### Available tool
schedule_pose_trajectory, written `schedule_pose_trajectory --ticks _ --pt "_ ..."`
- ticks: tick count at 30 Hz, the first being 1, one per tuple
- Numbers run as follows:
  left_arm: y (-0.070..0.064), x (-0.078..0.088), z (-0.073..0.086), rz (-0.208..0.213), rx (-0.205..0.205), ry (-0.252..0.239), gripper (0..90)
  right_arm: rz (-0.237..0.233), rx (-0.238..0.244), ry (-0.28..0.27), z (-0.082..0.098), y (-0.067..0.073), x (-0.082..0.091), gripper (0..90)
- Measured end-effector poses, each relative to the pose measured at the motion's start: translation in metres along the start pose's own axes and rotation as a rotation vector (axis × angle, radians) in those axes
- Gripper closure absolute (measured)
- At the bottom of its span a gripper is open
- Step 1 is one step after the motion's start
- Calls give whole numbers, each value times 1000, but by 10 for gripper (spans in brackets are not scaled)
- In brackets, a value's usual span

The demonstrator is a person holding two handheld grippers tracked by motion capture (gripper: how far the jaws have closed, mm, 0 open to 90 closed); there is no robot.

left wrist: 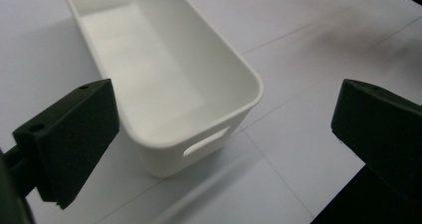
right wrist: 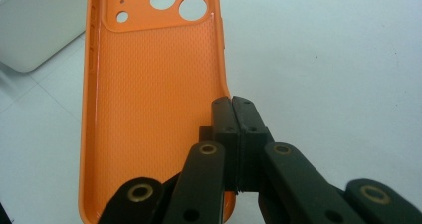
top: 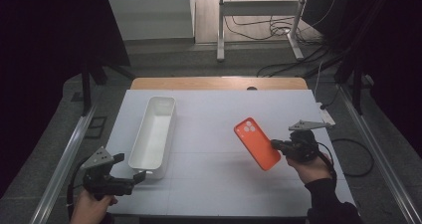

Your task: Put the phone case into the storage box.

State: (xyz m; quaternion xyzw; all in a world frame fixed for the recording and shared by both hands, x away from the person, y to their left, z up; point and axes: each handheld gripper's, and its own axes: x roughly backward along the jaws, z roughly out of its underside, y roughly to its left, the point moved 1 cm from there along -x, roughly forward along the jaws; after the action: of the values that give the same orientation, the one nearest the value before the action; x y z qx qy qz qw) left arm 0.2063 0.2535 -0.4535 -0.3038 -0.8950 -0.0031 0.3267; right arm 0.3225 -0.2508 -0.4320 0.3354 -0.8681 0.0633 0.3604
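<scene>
Inventory, left to right across the high view.

Item 1. Left hand-held gripper (top: 130,176), lower left of the frame, in the person's left hand (top: 92,204). Jaws spread wide with nothing between them; in the left gripper view they stand far apart at either edge of the frame. It sits just beside the near short end of the bin.

Item 2. White bin (top: 169,134), left of centre on the counter (top: 214,184). Oblong, open-topped, empty; long axis runs from lower frame toward upper frame, slightly slanted. The left gripper view shows a handle slot (left wrist: 206,142) in its near end wall.

Item 3. Orange phone case (top: 257,143), right of centre, raised clear of the counter and tilted, camera cutouts toward upper left, long axis running from upper left to lower right. The right gripper view shows its hollow inner face.

Item 4. Right hand-held gripper (top: 276,145), right of the frame, in the person's right hand (top: 313,167). Jaws pinched tight on the right long edge of the case, near its lower end.

Note on relation: the bin lies to the left of the held case and well apart from it, its open top reachable across bare counter. The case's long axis sits roughly crosswise to the bin's, so a turn to align them is probably needed before lowering it in. The left hand is far nearer the bin and is placed to steady it.
</scene>
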Motion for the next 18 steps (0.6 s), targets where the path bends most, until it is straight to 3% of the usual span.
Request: schedule_pose_trajectory --ticks 18 --pt "-12 -30 -35 118 -26 8 0 10 22 -26 -4 7 2 894"
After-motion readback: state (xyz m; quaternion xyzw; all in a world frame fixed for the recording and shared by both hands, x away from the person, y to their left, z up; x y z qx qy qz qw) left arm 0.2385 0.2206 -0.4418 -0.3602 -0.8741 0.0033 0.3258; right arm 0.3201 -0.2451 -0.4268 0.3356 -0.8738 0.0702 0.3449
